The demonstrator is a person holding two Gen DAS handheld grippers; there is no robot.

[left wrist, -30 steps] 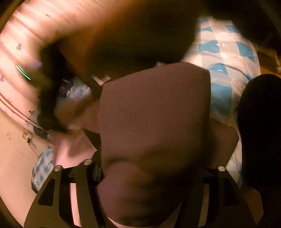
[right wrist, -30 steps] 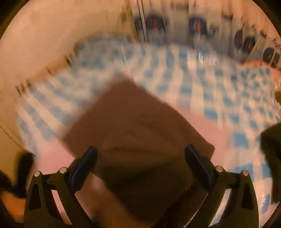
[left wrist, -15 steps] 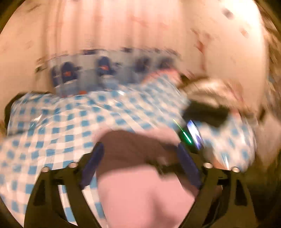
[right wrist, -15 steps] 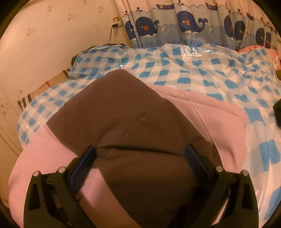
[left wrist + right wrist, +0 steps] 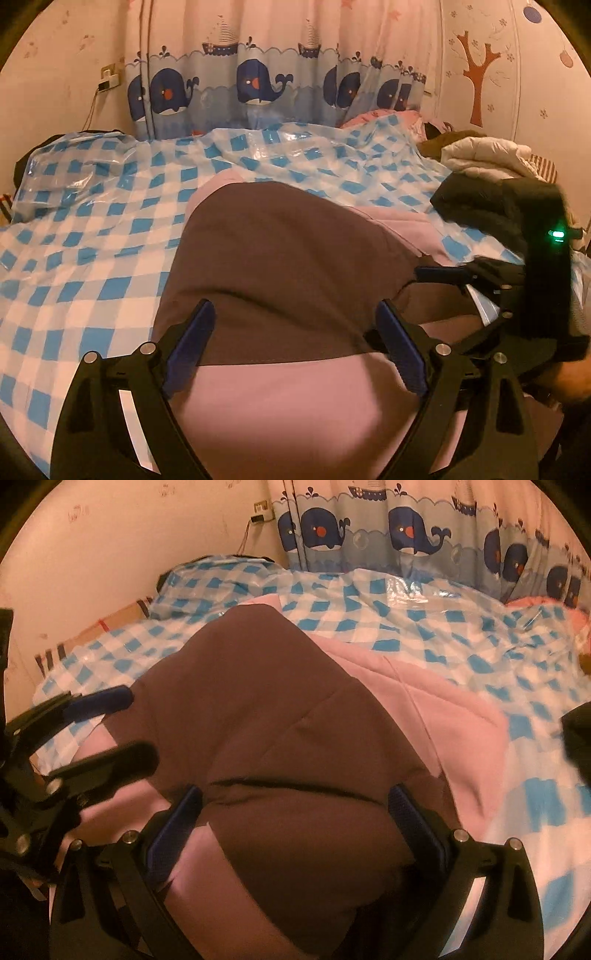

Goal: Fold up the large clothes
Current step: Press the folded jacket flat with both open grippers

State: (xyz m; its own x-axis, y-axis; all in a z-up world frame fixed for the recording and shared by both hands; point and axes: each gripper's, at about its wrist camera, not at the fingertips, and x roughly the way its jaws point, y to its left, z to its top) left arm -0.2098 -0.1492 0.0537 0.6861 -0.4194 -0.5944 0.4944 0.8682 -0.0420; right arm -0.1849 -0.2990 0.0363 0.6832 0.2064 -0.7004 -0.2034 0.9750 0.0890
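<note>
A large pink and brown garment [image 5: 280, 254] lies folded on a bed covered with blue-and-white checked plastic [image 5: 92, 236]. It also shows in the right wrist view [image 5: 280, 731]. My left gripper [image 5: 295, 332] is open, its blue pads apart, just above the garment's near end. My right gripper [image 5: 295, 819] is open over the brown part. The right gripper shows at the right of the left wrist view [image 5: 480, 273]. The left gripper shows at the left of the right wrist view [image 5: 110, 723].
A whale-print curtain [image 5: 258, 85] hangs behind the bed. A pile of other clothes [image 5: 480, 158], white, brown and dark, lies at the bed's right side. A wall socket with a cable [image 5: 107, 79] is at the back left. A cardboard box [image 5: 110, 624] stands beside the bed's left edge.
The left gripper has swung round from a close, blurred view of the garment to face the curtain, open above the garment. The right gripper stayed open over the brown part.
</note>
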